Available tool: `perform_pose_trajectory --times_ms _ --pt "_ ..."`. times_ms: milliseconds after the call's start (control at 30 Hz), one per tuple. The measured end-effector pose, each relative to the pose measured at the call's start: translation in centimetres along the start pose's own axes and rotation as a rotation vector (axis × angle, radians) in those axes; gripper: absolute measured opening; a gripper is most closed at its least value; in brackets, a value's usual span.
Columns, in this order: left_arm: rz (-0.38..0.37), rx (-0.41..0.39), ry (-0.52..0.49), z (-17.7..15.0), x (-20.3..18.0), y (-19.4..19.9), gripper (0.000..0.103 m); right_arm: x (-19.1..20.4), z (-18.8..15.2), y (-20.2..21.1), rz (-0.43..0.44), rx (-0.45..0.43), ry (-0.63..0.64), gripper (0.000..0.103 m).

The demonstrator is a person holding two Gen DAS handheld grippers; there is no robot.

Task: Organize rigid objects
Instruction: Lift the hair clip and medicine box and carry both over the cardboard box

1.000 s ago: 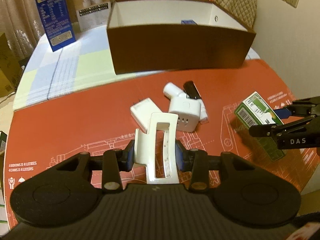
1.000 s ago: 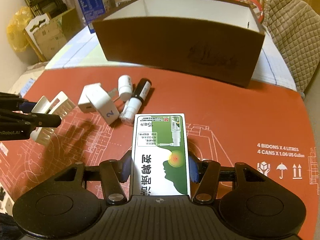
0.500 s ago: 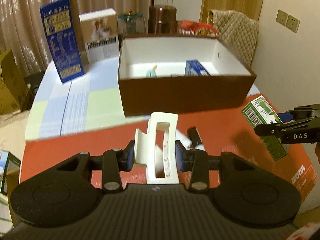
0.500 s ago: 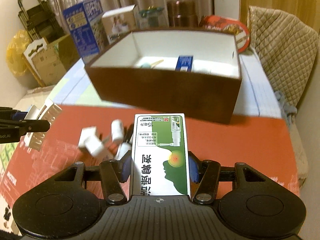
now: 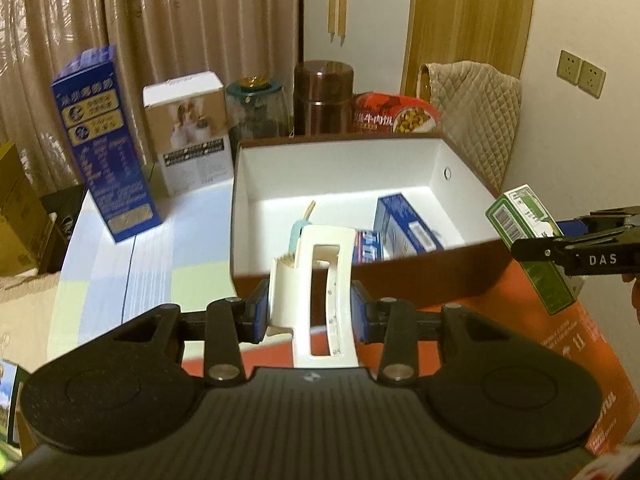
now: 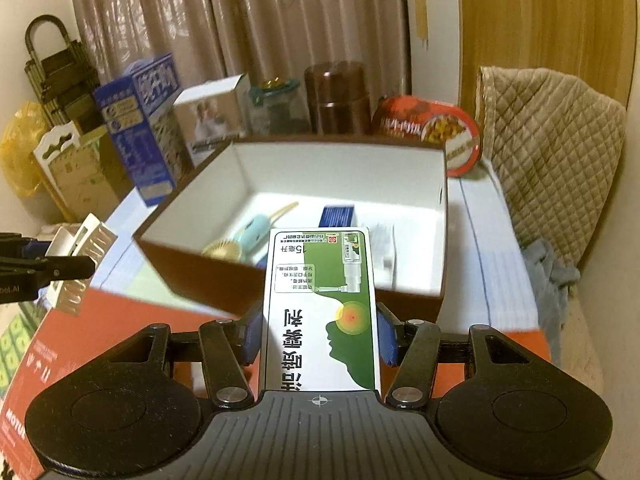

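open box (image 5: 400, 280) mid-table; inside it a small fan (image 6: 244, 236) left, carton (image 5: 404, 224) right. behind the box, left to right: tall carton (image 5: 106, 144), photo box (image 5: 188, 132), jar (image 5: 256, 112), canister (image 5: 324, 96), bowl (image 5: 394, 118).

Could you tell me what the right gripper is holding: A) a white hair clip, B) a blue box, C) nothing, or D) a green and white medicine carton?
D: the right gripper has its fingers pressed on the sides of the green and white medicine carton.

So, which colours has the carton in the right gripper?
Green and white carton, best in the right wrist view.
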State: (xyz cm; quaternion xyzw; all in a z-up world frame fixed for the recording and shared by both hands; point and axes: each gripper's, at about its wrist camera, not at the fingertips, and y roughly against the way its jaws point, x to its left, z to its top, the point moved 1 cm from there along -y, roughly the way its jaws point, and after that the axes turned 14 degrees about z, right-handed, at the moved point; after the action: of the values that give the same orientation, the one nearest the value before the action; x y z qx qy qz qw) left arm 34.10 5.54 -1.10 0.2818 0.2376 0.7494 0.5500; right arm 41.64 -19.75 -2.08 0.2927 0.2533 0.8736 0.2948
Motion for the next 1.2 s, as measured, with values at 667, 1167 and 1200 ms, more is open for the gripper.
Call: perform_pose_trajectory --times_ms 667,1167,1200 --pt "-0.039 0.075 -0.043 8.3 -5.2 -11.5 0.035 -6.9 7.1 -7.9 -0.075 0.023 -0.081 0.052" --pt "-0.034 0.134 -0.075 10.5 -8.0 -18.0 0.035 -10.7 8.1 -12.2 -0.107 0.075 -0.101 0.052" --pt "-0.033 0.136 -0.078 10.5 -8.2 -18.3 0.035 -10.8 8.2 -12.5 -0.109 0.076 -0.098 0.052"
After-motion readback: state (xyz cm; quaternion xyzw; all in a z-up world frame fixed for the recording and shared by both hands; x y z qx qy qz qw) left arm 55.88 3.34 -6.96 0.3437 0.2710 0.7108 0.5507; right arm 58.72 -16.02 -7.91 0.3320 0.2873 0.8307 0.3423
